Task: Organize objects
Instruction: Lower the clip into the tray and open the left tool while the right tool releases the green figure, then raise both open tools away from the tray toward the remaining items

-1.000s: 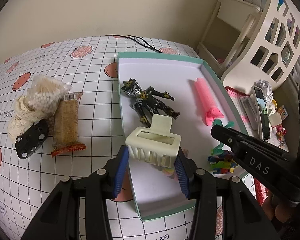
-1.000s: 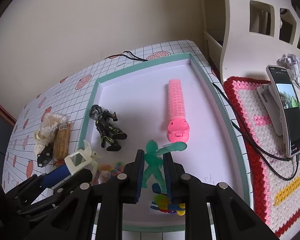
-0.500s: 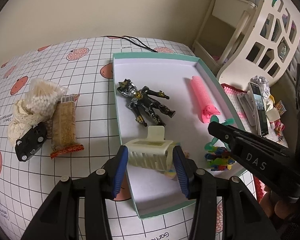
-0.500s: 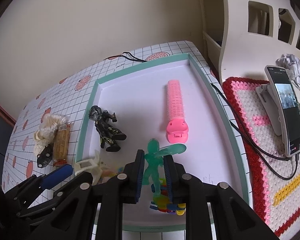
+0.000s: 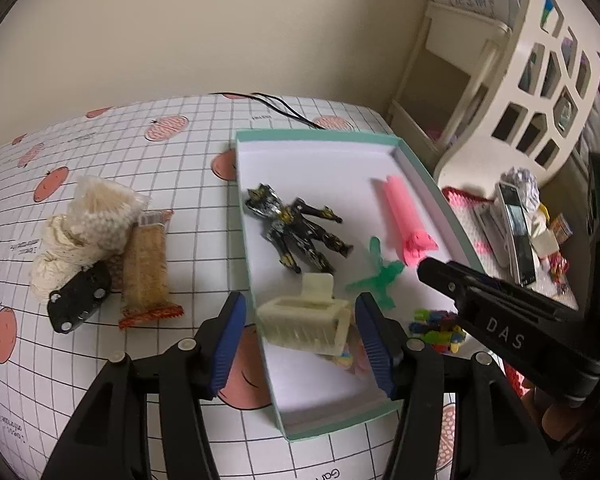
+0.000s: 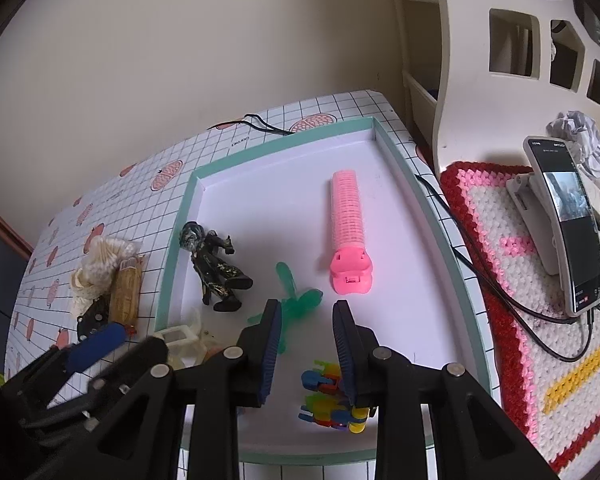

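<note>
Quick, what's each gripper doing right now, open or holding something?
Left gripper: open, the cream hair clip loose between its jaws.
Right gripper: open, holding nothing; the green toy lies beside it.

The far half of my tray (image 6: 392, 148) lies bare, so a gripper could pass there between the dark figure (image 6: 214, 266) and the pink roller (image 6: 346, 216). The near end is crowded: hair clip (image 5: 306, 322), green toy (image 6: 290, 300) and coloured pegs (image 6: 332, 400) lie close together. Snack packs (image 5: 100, 240) block the tablecloth (image 5: 160, 168) left of the tray.
</note>
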Demonstrator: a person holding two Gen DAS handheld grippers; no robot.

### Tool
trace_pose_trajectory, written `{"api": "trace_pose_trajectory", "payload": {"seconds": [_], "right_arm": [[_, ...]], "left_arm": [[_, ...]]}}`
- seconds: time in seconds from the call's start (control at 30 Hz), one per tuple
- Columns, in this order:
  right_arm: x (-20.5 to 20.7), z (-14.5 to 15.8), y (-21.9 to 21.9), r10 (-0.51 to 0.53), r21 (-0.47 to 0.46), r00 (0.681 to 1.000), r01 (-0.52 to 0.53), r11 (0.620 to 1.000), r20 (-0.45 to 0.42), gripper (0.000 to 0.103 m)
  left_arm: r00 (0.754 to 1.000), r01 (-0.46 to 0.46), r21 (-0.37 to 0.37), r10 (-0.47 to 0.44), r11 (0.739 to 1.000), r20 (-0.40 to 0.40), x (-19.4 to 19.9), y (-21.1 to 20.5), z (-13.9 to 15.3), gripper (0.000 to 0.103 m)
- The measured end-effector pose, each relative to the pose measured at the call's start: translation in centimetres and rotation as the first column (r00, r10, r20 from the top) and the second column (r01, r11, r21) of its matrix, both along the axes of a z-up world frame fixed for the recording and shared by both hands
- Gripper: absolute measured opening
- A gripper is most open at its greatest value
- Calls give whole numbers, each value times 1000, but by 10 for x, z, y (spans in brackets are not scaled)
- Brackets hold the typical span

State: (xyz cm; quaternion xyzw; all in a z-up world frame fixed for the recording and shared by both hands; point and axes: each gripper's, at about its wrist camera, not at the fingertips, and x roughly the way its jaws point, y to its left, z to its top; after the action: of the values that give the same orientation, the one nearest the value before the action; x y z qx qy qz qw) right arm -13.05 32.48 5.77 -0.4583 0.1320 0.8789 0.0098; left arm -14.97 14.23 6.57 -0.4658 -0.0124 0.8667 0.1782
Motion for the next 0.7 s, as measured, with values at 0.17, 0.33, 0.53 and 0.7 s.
{"api": "trace_pose_trajectory", "payload": {"seconds": [0.17,0.33,0.53,0.7], "right_arm": [[0,0,-1,7,2,1000,-7,1000,-1,31],[-1,-3,-3,14,2,1000,-14,1000,9,49],[-1,-2,-3,16,0,1000,-16,1000,-1,70],[-1,-3,-4,18,4,1000,-18,1000,-4,83]], "left_arm": [[999,-50,6,50,999,-12,-3,-10,3,61],[995,-98,8,98,995,-14,-6,-20,1,75],[986,-164,-1,164,986,-15,-10,-35,-2,93],[976,-215,-3,215,977,-22,-12,-46,-4,97]]}}
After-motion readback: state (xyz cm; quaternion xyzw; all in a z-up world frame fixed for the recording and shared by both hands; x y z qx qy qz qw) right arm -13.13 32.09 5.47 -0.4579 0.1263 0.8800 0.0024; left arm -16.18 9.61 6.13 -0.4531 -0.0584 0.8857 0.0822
